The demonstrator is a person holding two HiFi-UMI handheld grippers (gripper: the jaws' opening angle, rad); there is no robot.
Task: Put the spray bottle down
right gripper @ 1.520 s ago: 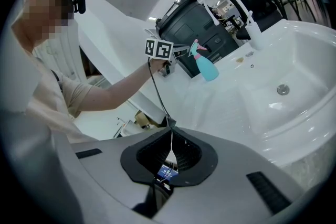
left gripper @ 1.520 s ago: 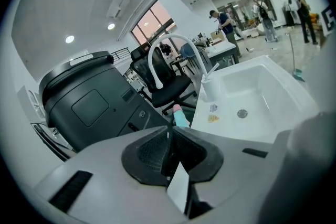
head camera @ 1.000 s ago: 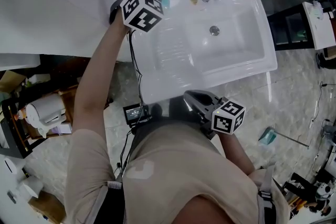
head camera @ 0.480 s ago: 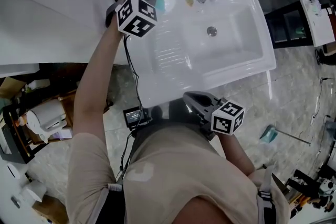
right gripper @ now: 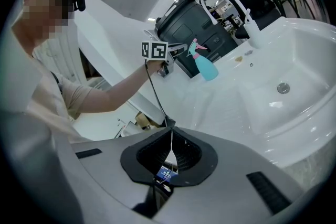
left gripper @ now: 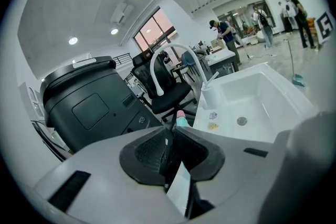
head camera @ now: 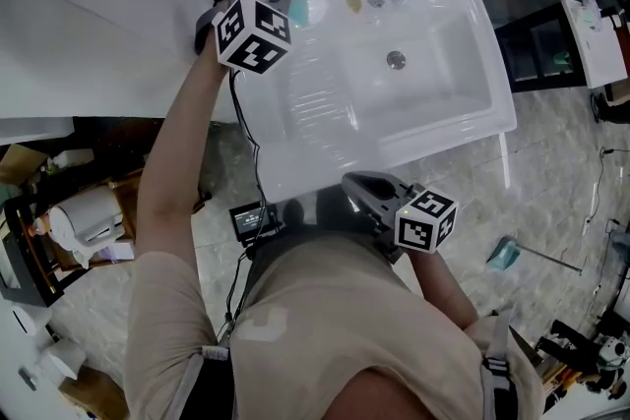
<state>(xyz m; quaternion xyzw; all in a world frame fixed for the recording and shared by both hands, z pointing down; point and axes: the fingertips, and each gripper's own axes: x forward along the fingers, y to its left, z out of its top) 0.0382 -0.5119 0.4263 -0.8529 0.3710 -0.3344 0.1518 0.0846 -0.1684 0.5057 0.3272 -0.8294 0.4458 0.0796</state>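
Only the right gripper view shows the spray bottle (right gripper: 206, 68) whole, upright at the sink's (right gripper: 226, 105) corner. The left gripper (right gripper: 184, 48) fingers have just closed on nothing, and the right gripper (right gripper: 171, 147) fingers are together.

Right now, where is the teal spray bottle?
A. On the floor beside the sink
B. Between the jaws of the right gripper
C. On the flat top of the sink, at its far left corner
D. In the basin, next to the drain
C: the spray bottle stands upright on the flat top of the sink at the far left corner, well away from the drain.
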